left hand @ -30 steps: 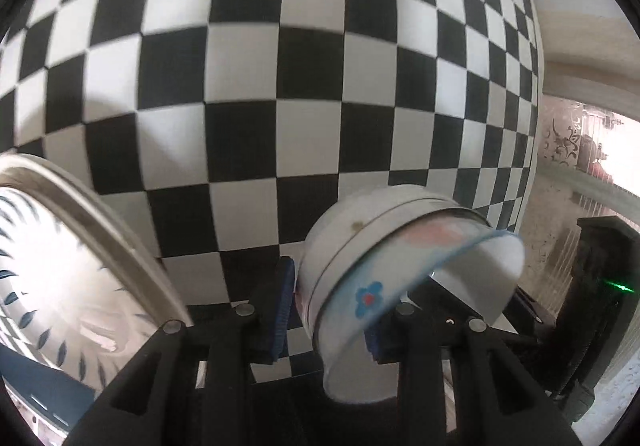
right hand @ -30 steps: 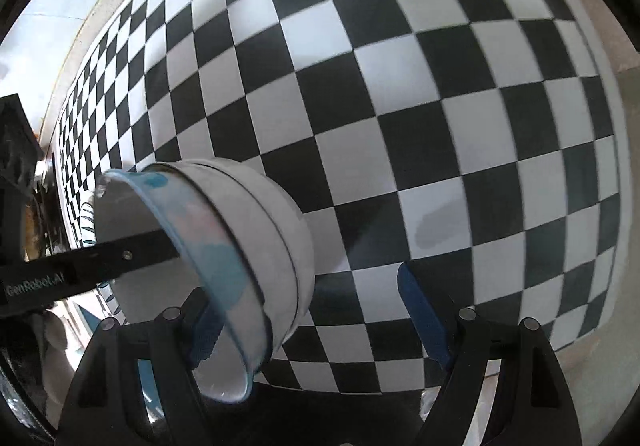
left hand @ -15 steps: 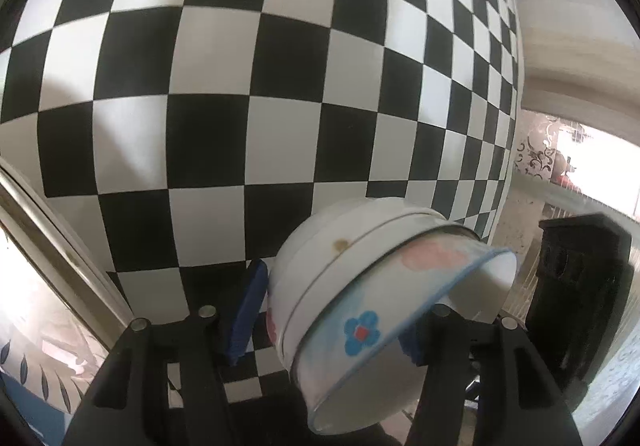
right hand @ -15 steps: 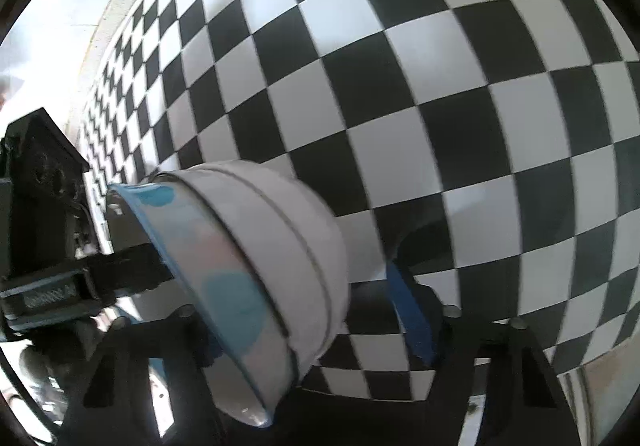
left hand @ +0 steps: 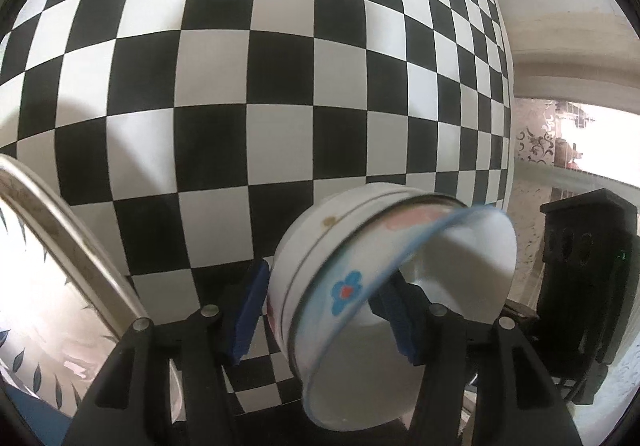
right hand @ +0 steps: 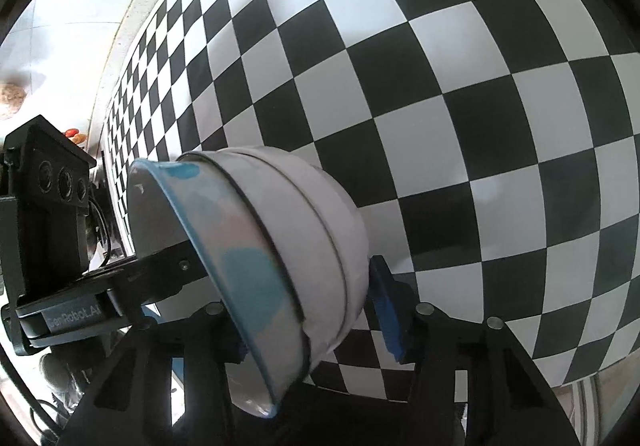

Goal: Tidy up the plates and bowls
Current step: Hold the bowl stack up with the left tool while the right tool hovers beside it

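A black-and-white checkered tablecloth (left hand: pixel 248 94) covers the surface. A white bowl (left hand: pixel 384 286) has a thin blue rim, a blue flower with a red centre, and pale pink patches on its side. At the left edge, a white plate (left hand: pixel 44 278) carries dark blue leaf marks inside a silvery rim. The gripper pads (right hand: pixel 386 310) are blue, on black fingers.

- Bowl stack (right hand: pixel 280 246) tilted, lower left of frame, btwn right gripper (right hand: pixel 316 318) jaws, closing.
- Left gripper (right hand: pixel 132 286) finger inside bowl rim, far left.
- Checkered surface (right hand: pixel 440 86) behind.
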Demonstrator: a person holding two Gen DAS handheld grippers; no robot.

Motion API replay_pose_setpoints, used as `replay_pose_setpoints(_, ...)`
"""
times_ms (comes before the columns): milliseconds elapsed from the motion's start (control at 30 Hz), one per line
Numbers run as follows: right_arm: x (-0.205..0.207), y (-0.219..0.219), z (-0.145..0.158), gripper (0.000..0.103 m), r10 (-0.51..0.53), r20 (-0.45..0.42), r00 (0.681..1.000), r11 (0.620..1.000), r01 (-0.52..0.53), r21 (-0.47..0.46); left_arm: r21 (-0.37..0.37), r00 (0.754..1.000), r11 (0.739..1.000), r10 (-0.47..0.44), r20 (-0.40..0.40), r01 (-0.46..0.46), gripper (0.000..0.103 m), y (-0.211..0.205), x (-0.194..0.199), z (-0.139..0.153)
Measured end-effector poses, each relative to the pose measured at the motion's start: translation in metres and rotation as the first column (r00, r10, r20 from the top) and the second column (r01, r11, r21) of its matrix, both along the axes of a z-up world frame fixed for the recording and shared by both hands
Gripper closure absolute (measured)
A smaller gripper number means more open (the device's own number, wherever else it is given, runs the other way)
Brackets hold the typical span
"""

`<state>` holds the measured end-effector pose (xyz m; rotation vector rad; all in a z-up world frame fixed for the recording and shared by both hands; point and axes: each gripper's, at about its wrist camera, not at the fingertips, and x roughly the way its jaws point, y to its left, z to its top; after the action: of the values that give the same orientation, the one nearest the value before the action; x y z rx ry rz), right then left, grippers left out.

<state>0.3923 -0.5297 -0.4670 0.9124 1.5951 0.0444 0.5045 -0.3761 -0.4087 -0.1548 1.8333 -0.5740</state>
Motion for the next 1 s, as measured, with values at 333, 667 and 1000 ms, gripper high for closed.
replay_pose_setpoints(333,0.002,0.011,0.012,0.058,0.033,0.033,0.999,0.999,-0.033,-0.014,0.011,0.999,1.0,-0.007,0.042,0.007,0.05,-0.001,-0.005,0.005)
replay_pose_setpoints(667,0.013,-0.003,-0.001,0.059,-0.002,-0.004,1.0,0.999,0.002,0.046,0.027,0.999,0.999,-0.017,-0.037,0.018,0.05,-0.002,0.002,-0.01)
replay_pose_setpoints(1000,0.039,0.004,-0.003,0.058,0.089,-0.012,0.996,0.996,-0.089,0.03,-0.001,0.999,1.0,0.022,-0.029,-0.022,0.045,0.004,0.012,-0.011)
